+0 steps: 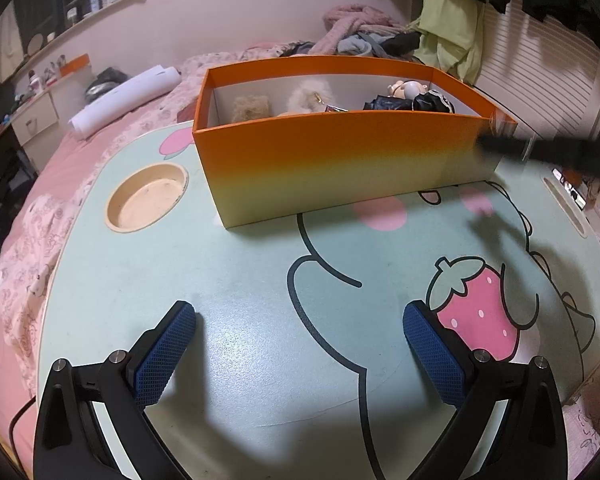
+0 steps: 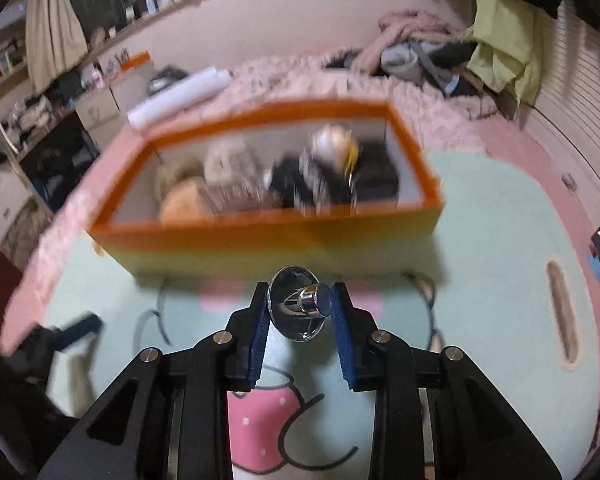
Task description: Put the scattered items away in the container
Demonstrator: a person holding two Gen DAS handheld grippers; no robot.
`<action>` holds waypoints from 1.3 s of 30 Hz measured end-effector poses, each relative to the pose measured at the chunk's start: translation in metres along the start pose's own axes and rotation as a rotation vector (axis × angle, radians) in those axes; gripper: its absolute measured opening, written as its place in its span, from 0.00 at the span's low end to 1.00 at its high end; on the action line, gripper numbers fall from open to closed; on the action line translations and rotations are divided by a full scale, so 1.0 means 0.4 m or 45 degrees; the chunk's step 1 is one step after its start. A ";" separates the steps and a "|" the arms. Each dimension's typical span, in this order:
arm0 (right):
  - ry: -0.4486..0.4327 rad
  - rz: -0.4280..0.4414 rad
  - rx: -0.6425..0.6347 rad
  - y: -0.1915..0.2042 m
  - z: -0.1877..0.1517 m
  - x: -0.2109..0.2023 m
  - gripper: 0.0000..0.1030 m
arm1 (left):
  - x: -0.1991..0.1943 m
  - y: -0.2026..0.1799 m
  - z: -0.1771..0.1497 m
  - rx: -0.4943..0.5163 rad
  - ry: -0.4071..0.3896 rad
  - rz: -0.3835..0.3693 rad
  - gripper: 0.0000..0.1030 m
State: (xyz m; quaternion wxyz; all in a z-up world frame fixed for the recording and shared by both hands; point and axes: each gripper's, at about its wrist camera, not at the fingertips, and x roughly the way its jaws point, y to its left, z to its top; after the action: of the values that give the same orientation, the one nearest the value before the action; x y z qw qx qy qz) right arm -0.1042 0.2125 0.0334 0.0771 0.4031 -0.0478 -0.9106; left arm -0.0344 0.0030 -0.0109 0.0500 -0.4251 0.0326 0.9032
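**Here, a chrome knob in my right gripper, the box ahead**

Around me the lap table sits on a bed with pink bedding, its mint top printed with a cartoon figure and a pink strawberry. A round cup recess is sunk into the table just left of the orange box, and a narrow slot runs along the right edge. Behind the box lie a white paper roll and a heap of clothes against the wall. Inside the box I see fluffy beige and cream plush pieces on the left and a small doll in black clothing on the right; the right wrist view shows them only blurred.

Nothing stands between my grippers and the box; the table before it is bare.

My right gripper is clenched on a shiny chrome knob with a round flange, the blue pads pressing its two sides. It is lifted off the table, pointing steeply downward toward the near wall of the box. In the left wrist view it shows only as a dark blur by the box's right corner.

My left gripper hangs over the table's near part, tilted down, jaws spread wide with nothing between the blue pads.
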 end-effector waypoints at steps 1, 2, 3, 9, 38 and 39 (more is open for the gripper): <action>-0.033 0.003 -0.007 0.005 0.020 -0.021 0.31 | 0.000 0.001 0.000 0.000 0.000 0.000 1.00; -0.065 0.003 -0.011 0.009 0.043 -0.041 0.31 | 0.000 0.000 0.000 0.000 0.000 0.000 1.00; -0.094 0.002 -0.013 0.014 0.072 -0.059 0.31 | 0.000 0.001 0.000 0.000 0.000 -0.001 1.00; -0.115 -0.017 -0.027 0.063 0.217 -0.026 0.31 | 0.000 0.002 -0.001 0.000 0.000 -0.001 1.00; 0.113 -0.179 -0.032 -0.034 -0.147 0.031 0.82 | -0.001 0.006 -0.002 0.001 0.000 0.002 1.00; 0.123 -0.204 -0.028 -0.041 -0.150 0.045 0.92 | -0.002 0.006 -0.002 0.001 0.000 0.002 1.00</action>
State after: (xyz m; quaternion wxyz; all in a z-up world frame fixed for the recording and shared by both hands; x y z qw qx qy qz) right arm -0.0732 0.2239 -0.0222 0.0106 0.4483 -0.0014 -0.8938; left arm -0.0335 0.0004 -0.0109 0.0493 -0.4250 0.0333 0.9033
